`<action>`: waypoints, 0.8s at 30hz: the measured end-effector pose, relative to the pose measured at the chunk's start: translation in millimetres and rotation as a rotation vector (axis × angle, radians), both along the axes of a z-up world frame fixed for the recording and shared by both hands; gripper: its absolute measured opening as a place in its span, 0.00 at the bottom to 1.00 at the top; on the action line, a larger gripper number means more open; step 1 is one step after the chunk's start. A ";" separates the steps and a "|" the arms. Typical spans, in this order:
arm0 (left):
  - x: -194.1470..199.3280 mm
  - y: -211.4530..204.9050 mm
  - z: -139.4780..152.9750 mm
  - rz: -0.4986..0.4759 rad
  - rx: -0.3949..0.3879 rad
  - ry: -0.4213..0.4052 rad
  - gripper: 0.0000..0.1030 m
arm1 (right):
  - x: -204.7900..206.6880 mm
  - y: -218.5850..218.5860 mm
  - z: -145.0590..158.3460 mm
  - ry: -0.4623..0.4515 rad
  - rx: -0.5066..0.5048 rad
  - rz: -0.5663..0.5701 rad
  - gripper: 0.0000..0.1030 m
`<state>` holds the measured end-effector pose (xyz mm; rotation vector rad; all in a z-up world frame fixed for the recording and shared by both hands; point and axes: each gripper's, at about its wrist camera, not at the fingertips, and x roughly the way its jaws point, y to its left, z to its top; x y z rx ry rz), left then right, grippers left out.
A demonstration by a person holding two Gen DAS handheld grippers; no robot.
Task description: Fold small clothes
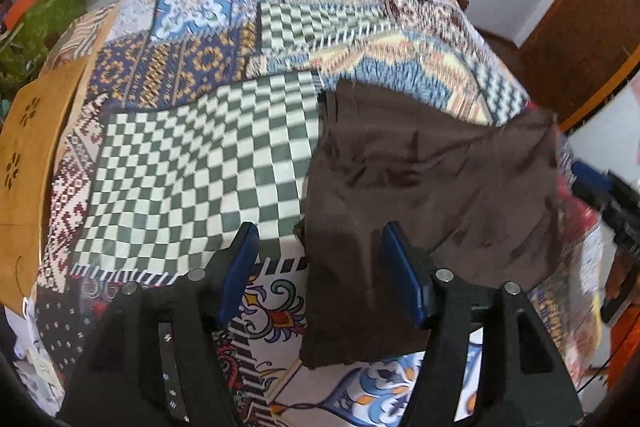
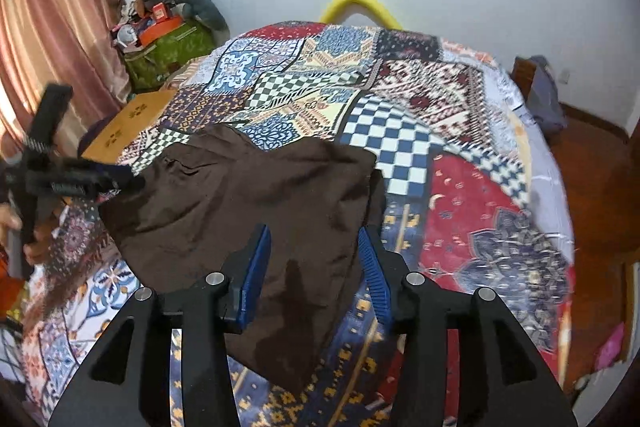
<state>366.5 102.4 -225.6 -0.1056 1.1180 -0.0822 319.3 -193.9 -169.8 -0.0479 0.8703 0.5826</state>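
A dark brown garment [image 1: 420, 179] lies crumpled on the patchwork bed cover [image 1: 192, 155]. My left gripper [image 1: 320, 239] is open just above the garment's near left edge, its right finger [image 1: 400, 267] over the cloth and its left finger over the checked cover. In the right wrist view the same garment [image 2: 260, 195] spreads across the cover [image 2: 460, 195]. My right gripper [image 2: 314, 239] is open over its near right corner, with cloth lying between the blue pads but not pinched. The left gripper [image 2: 100, 183] shows at the garment's far left edge; the right gripper [image 1: 608, 187] shows blurred at the right.
A low wooden table [image 2: 128, 119] with flower cut-outs stands against the bed's left side. A green bag [image 2: 168, 55] piled with items and a pink curtain [image 2: 52, 27] fill the left corner. A yellow curved object [image 2: 360, 3] sits behind the bed; wooden floor [image 2: 592, 167] lies to the right.
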 end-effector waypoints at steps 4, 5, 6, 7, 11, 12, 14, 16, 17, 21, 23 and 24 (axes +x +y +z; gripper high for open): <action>12.0 -2.0 -13.7 -0.013 0.019 0.001 0.62 | 15.6 8.5 -5.0 -0.017 -0.012 -0.009 0.41; 16.1 -1.9 -13.6 -0.011 0.012 -0.003 0.62 | 20.9 9.3 -6.4 -0.028 -0.017 -0.018 0.41; 20.1 -1.8 -12.6 -0.007 0.009 -0.011 0.62 | 26.2 9.8 -8.1 -0.033 -0.026 -0.033 0.41; 24.5 -2.4 -10.8 -0.003 0.014 -0.022 0.62 | 31.3 9.7 -10.5 -0.035 -0.035 -0.046 0.41; 41.4 -8.1 -6.1 -0.006 0.062 -0.066 0.62 | 44.1 2.1 -21.7 -0.018 -0.061 -0.084 0.41; 44.9 -8.4 -6.1 -0.001 0.077 -0.073 0.62 | 45.5 -1.3 -24.0 -0.016 -0.066 -0.092 0.41; 52.8 -7.3 -8.0 0.011 0.092 -0.080 0.62 | 45.6 -7.2 -26.4 -0.009 -0.066 -0.105 0.41; 58.1 -3.6 -10.0 0.027 0.076 -0.079 0.62 | 44.6 -14.1 -26.9 -0.007 -0.068 -0.121 0.41; 60.2 -0.5 -10.3 0.042 0.062 -0.077 0.61 | 43.8 -16.7 -26.2 -0.007 -0.066 -0.127 0.41; 54.3 10.0 2.3 0.062 -0.021 -0.103 0.61 | 36.6 -30.7 -16.2 -0.001 -0.023 -0.151 0.41; 46.0 11.3 12.9 0.048 -0.036 -0.128 0.62 | 30.4 -35.3 -9.6 -0.004 0.005 -0.152 0.41; 41.9 11.9 16.7 0.039 -0.042 -0.131 0.62 | 25.7 -36.6 -5.6 -0.006 0.020 -0.147 0.41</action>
